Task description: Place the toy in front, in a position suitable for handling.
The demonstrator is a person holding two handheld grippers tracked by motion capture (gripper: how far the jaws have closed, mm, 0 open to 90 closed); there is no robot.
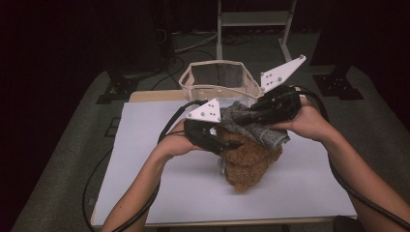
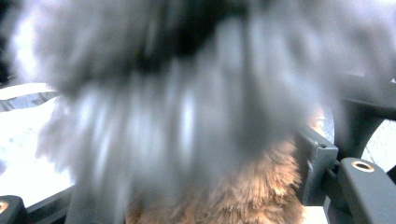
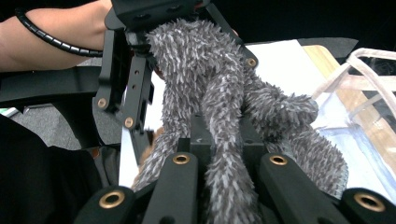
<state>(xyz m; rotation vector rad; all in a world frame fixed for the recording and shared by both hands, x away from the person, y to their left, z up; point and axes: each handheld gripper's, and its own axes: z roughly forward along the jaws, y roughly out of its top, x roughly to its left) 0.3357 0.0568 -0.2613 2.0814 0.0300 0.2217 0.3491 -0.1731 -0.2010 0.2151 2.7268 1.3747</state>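
My right fingers [image 3: 219, 140] pinch the soft, limp grey cloth [image 1: 251, 123]; my left [image 1: 227, 144] seemingly grip the light plush bear [image 1: 249, 164].

No legible text, label, brand, number or sign appears on any surface — neither on the grey fuzzy cloth [image 1: 251, 126] nor on the brown plush toy [image 1: 249, 162].

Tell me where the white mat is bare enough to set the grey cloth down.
The white mat is free along its whole left side, left of the left claw. The near strip in front of the brown plush is bare too, and so is the near right corner under the right forearm. The middle back is crowded: grey cloth, plush, both claws and the clear bag.
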